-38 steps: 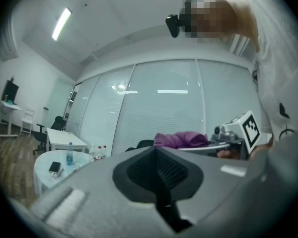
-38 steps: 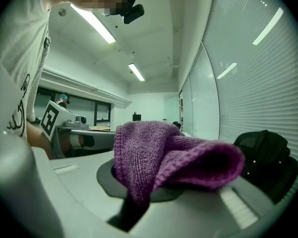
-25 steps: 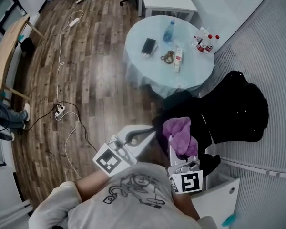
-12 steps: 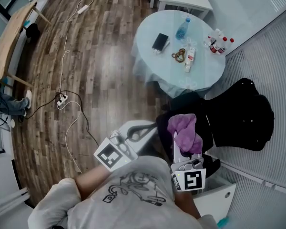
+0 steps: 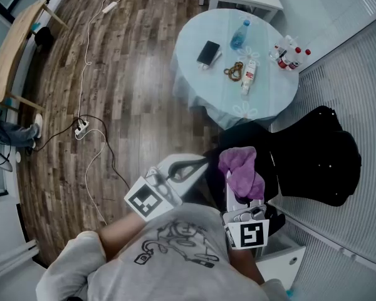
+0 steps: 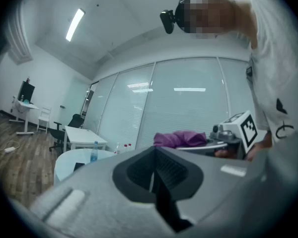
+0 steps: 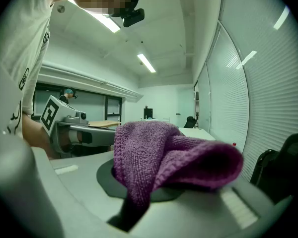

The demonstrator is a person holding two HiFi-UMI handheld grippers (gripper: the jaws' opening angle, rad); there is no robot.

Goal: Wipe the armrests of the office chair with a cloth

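While facing a black office chair (image 5: 323, 158), holds a two-jaw gripper in each hand, both close to a white printed T-shirt (image 5: 169, 256) at the bottom of the head view. Clamps a purple knitted cloth (image 5: 237, 163) in the right gripper (image 5: 236, 187), jaws closed tight on it. Bunches up in loose folds over the jaw tips and hides them. From that gripper's own camera, fills the centre of the frame as a thick purple mound (image 7: 174, 157) pinched at its lower edge.

Keeps the left gripper (image 5: 197, 163) just beside the right one, on its left, tip pointing toward the cloth without touching it. Jaws pressed together (image 6: 155, 170), nothing between them.

Hangs over the dark front part of the chair in the head view; cannot tell whether touching the chair, and cannot pick out an armrest.

Farther off, a round glass-topped table (image 5: 194, 86) with a phone (image 5: 208, 52), a water bottle (image 5: 239, 36), a white tube (image 5: 249, 73) and small red-capped bottles (image 5: 289, 52). To the left, wood flooring (image 5: 131, 74) with a power strip (image 5: 80, 129) and trailing cables.
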